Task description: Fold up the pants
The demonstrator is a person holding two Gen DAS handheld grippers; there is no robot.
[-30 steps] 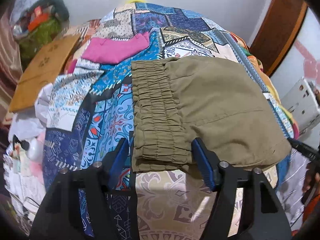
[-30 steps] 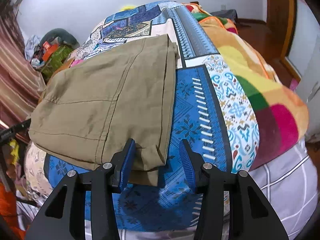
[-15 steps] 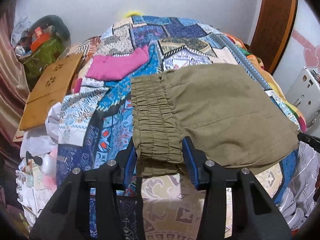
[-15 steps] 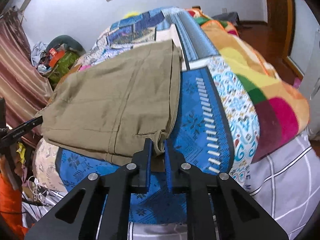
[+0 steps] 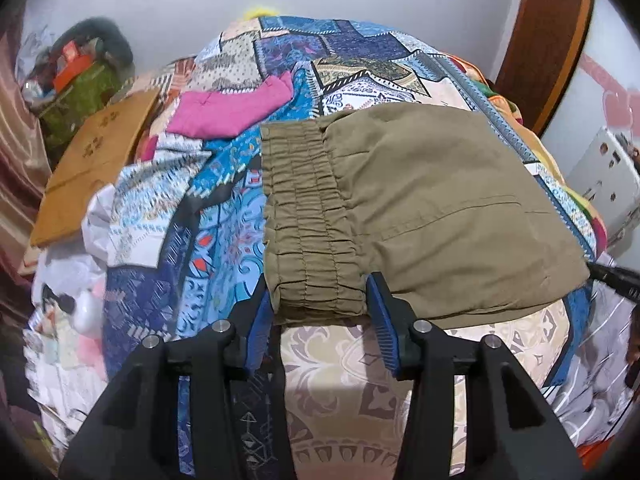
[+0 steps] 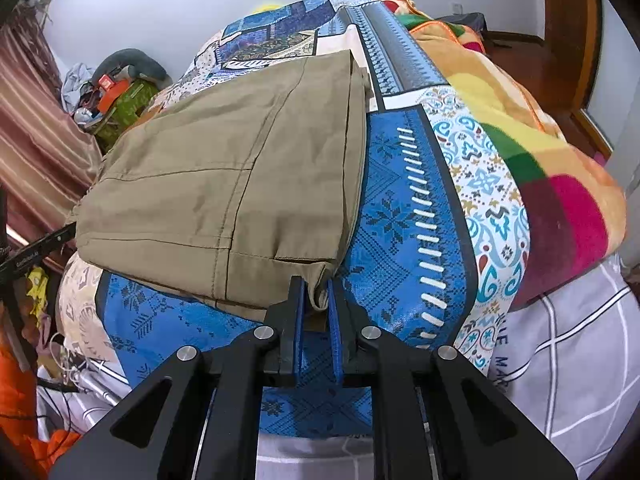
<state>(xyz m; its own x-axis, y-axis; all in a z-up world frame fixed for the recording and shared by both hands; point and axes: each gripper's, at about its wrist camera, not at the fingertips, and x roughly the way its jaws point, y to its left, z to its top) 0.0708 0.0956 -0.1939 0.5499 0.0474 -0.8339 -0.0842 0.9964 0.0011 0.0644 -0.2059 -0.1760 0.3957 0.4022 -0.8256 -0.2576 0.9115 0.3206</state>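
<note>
Olive-green pants (image 5: pixel 420 208) lie folded on a patchwork bedspread (image 5: pixel 224 232); they also show in the right wrist view (image 6: pixel 224 184). My left gripper (image 5: pixel 318 320) has its blue pads on both sides of the gathered elastic waistband (image 5: pixel 308 240) at its near corner, closed around the thick fold. My right gripper (image 6: pixel 316 308) is shut on the near right corner of the folded pants (image 6: pixel 320 280), pinching the layered hem. The corner lifts slightly off the blue cloth.
A pink garment (image 5: pixel 228 108) lies on the bed behind the waistband. A brown cardboard box (image 5: pixel 92 164) and a cluttered green bag (image 5: pixel 80 84) sit at the left. A bright striped blanket (image 6: pixel 532 148) covers the bed's right side. A wooden door frame (image 5: pixel 548 40) stands behind.
The left jaws have closed from wide apart onto the waistband corner. The right jaws have closed onto the hem corner and hold it. Both grippers have tilted up a little.
</note>
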